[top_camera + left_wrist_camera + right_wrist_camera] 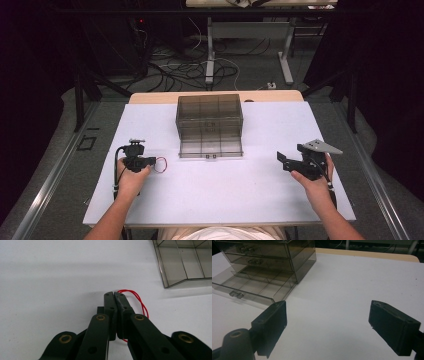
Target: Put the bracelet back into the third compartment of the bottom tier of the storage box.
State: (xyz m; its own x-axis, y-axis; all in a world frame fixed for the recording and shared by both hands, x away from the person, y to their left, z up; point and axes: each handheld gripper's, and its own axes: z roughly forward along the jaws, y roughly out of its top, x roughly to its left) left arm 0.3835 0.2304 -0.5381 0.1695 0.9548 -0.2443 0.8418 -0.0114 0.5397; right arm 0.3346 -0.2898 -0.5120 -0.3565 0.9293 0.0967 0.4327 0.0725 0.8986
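The person's forearms enter at the bottom of the high view, one hand on each tool. The left gripper (pixel 151 162), at the lower left of that frame, rests on the white counter (pixel 220 190) with its fingers (pixel 109 302) clenched on a thin red wire loop (pixel 161 164). In the left gripper view the two black tips meet at the centre of the frame, and the wire loop (pixel 140 302) curls out just to their right, lying on the counter surface.

The right gripper (pixel 284 161) sits at the lower right of the high view, well apart from the wire. Its fingers (pixel 273 325) are released, standing wide with nothing between them but bare counter.

A smoky clear plastic drawer organiser (pixel 209 116) stands at the centre of the high view, toward the far edge of the counter. Its lowest drawer (pixel 210 145) is pulled out toward the person, and its divided compartments look empty. In the right gripper view, at the upper left, the organiser (pixel 297 260) has two upper drawers pushed in, and the open bottom drawer (pixel 257 287) shows thin partitions and a small handle at its front.
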